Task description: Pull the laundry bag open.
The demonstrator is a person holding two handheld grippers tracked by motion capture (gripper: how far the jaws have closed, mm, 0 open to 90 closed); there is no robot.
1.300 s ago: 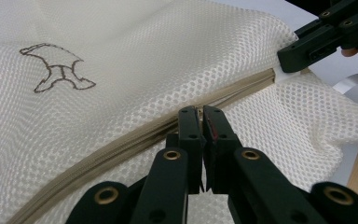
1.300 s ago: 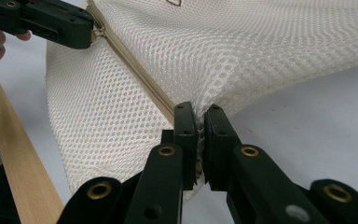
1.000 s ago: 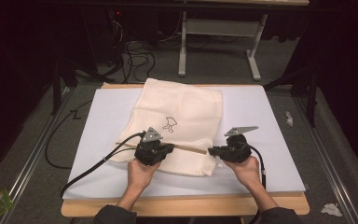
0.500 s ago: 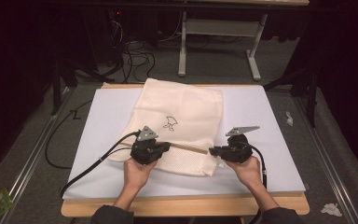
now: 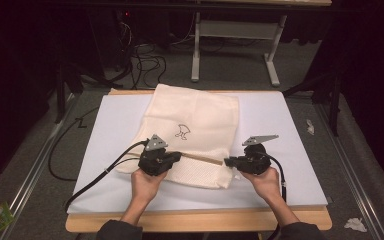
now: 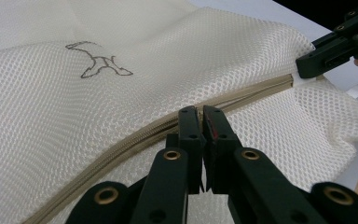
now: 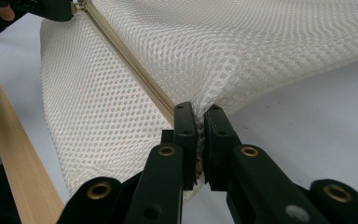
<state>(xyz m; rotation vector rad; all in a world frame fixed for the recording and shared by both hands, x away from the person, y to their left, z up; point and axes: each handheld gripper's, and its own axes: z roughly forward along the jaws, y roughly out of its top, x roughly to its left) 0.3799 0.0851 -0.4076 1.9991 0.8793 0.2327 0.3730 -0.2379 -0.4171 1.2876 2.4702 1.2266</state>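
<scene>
Two grippers pinch the same mesh bag [image 5: 195, 135] along its zipper [image 6: 168, 126]. The left gripper [image 5: 176, 159] is squeezed shut on the zipper line, maybe on the little pull, but I cannot tell. The right gripper [image 5: 227, 162] is squeezed shut on the bag's edge where the zipper ends. The zipper runs tight between them. The bag lies flat on the white mat [image 5: 290, 150], its far end away from the hands, with a small bird drawing [image 5: 182, 132] just past the left gripper. If the hands pull too hard, the thin mesh could slip out of the right jaws or rip. Then the zipper would bunch up and get stuck.
</scene>
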